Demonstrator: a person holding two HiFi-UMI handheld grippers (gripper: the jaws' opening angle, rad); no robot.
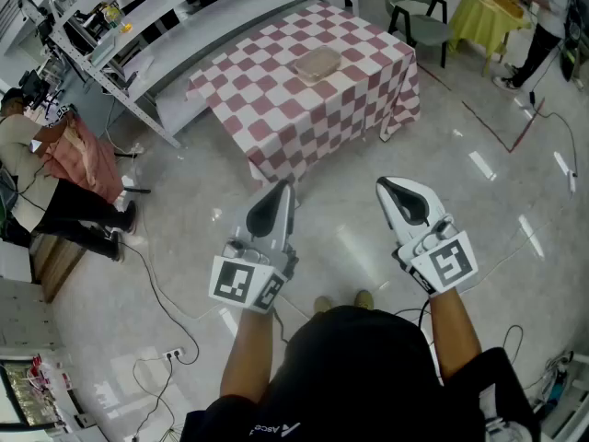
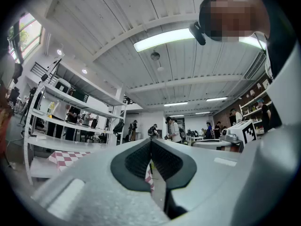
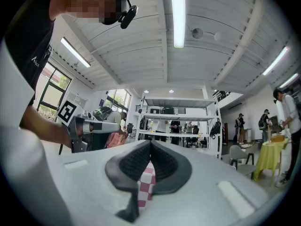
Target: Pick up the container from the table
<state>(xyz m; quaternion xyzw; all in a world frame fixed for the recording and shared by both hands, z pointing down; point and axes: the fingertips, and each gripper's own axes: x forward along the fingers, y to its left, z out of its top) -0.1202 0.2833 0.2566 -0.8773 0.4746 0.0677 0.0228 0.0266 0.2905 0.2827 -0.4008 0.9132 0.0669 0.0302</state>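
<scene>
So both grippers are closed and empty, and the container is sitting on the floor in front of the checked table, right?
Not quite. The container is not on the floor: it sits on the table, on the red-and-white checked cloth, as the head view shows. The rest holds: the left gripper and the right gripper are both closed and empty.

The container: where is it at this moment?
In the head view, the container sits upper centre, on the far half of the checkered table, near the white shelves.
</scene>
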